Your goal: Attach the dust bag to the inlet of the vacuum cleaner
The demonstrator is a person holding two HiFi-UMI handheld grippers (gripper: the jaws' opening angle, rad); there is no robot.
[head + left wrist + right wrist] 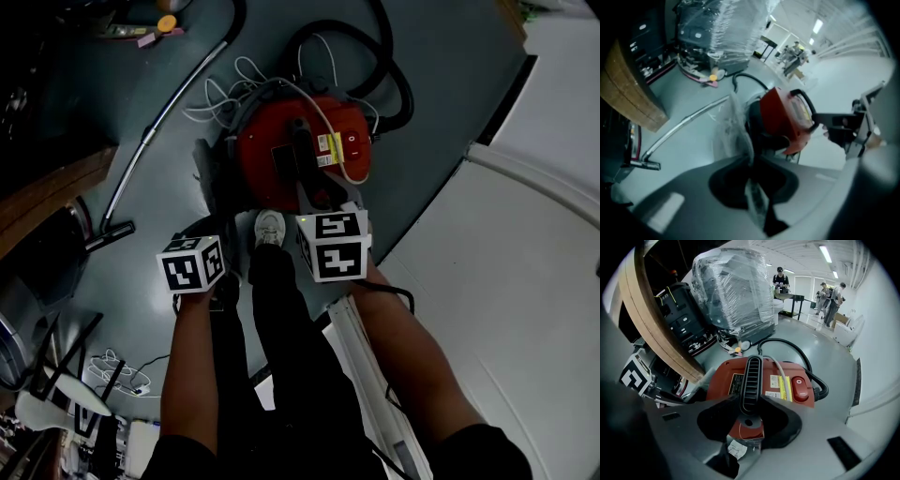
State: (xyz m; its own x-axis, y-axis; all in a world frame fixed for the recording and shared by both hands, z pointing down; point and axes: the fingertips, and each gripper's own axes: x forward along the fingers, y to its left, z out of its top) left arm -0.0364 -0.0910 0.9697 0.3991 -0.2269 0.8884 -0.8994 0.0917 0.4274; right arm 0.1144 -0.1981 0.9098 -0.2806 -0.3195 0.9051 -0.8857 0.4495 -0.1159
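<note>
Both claws are holding something. The right gripper is clamping its jaws, set fairly wide, on either side of the black ribbed handle atop the red vacuum cleaner. The left gripper is pinching its jaws almost together on the thin, translucent dust bag, which is rising crumpled just beside the cleaner's dark front end. The cleaner is sitting on the grey floor, its black hose curling behind.

wrapped pallet: beside black cabinet | wooden board: curved, near left | people: far background
</note>
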